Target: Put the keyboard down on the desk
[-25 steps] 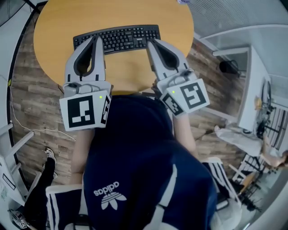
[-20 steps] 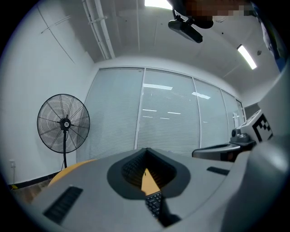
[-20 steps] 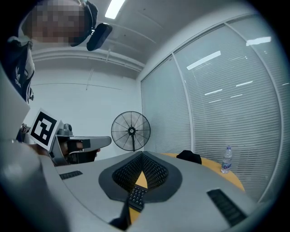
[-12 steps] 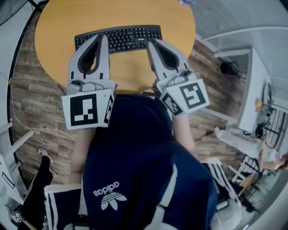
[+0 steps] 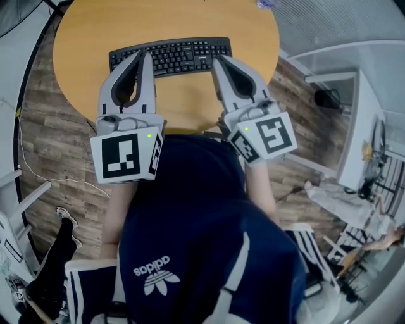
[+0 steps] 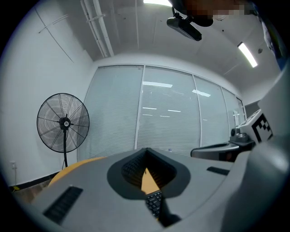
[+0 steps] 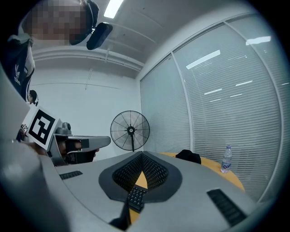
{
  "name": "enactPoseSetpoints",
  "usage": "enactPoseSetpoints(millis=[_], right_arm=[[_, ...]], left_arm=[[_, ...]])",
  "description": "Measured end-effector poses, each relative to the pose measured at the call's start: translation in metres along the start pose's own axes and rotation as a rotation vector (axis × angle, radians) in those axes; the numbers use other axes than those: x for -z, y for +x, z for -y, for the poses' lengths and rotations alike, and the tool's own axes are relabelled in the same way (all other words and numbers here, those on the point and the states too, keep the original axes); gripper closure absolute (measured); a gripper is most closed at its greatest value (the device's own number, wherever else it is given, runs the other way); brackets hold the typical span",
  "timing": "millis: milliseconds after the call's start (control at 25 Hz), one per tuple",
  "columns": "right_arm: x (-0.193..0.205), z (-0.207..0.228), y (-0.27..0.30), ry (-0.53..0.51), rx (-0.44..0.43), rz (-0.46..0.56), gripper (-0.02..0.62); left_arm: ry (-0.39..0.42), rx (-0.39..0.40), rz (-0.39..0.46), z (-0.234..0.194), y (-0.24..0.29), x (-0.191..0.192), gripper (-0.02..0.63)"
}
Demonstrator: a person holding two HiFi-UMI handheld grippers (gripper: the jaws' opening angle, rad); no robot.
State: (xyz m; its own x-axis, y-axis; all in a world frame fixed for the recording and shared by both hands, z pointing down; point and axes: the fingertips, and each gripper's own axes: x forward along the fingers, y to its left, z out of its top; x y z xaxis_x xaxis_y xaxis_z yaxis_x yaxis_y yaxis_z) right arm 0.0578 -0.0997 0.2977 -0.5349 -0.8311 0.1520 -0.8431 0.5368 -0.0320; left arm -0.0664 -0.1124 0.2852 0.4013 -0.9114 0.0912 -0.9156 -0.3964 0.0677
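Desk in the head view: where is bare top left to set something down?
Bare desk lies beyond the keyboard toward the far rim, left of it, and right of it. A smaller patch sits between the left gripper and right gripper. Crowded: along the keyboard's near edge.

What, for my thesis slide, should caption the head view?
Shut left gripper and shut right gripper at the near edge of a keyboard on a round desk.

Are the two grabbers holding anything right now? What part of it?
Nothing is held. The left gripper and right gripper are both shut and empty, and the keyboard lies on the table.
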Motion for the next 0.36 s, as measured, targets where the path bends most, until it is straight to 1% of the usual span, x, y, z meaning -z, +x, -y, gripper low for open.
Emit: enactPoseSetpoints(millis=[360], right_arm=[[-0.0007,0.0061,-0.0003,-0.003,0.006,0.004,0.591]], left_arm=[[0.007,-0.011,-0.002,0.001,0.0018,-0.0001,0.604]])
